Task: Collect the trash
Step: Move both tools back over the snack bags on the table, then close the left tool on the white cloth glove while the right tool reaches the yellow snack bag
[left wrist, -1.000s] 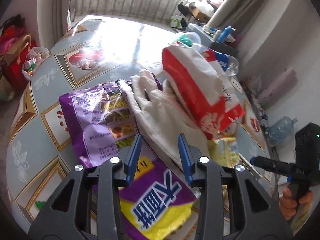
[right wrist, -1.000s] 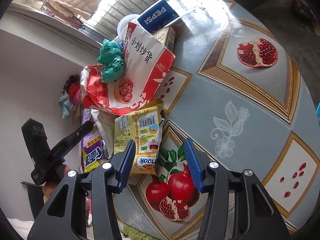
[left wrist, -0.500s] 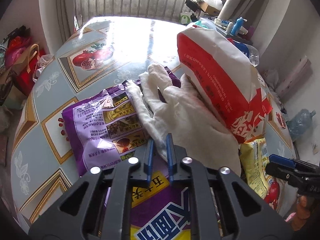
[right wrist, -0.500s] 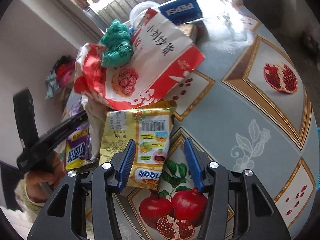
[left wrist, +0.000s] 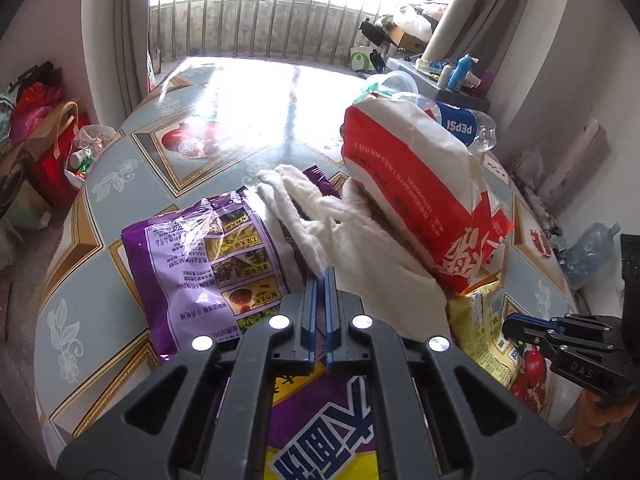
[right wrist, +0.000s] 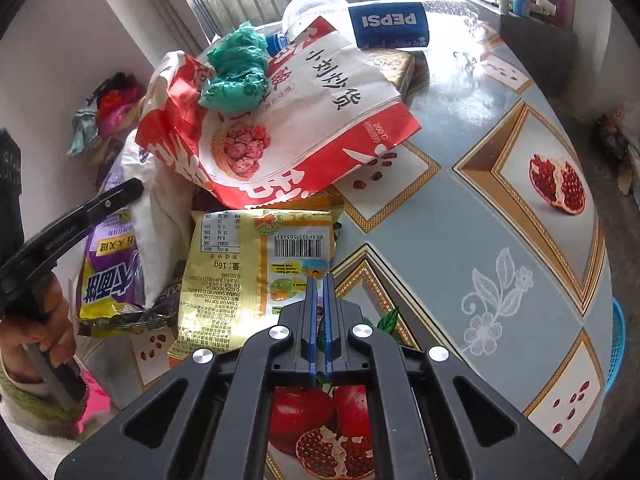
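While trash crowds table edge [right wrist: 592, 240], far tabletop lies open.

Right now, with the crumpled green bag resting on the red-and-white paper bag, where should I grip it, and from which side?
Pinch the green bag across its bunched upper folds, coming down from above on the near side. It is a loose, soft wad sitting on the sloping red-and-white paper bag, so any raised fold should pinch. The Pepsi bottle and clear cup crowd the far side.
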A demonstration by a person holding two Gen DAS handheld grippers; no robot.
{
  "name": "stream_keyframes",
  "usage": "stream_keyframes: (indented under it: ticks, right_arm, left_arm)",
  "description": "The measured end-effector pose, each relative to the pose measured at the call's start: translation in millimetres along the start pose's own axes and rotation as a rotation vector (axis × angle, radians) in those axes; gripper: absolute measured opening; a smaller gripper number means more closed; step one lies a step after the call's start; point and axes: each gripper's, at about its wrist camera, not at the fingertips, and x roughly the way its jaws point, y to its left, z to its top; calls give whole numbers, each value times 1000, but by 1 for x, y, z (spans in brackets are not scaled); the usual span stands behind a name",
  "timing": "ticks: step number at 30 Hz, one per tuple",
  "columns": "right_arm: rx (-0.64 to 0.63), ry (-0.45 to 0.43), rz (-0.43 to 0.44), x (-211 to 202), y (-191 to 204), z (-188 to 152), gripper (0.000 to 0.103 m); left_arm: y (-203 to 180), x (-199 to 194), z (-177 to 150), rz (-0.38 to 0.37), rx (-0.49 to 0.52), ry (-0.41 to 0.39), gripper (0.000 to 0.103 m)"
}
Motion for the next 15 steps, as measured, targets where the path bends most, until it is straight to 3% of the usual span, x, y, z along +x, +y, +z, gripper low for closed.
stream_keyframes:
  ticks: [11,15]
  right_arm:
    - [83,-46,21,-33,-35,-2,2]
    - [90,-49,118,-42,-38,-2,6]
  left_arm:
    - [24,-27,5,-135,-86,-56,1]
    - [25,-27,0,-127,-83,-40,1]
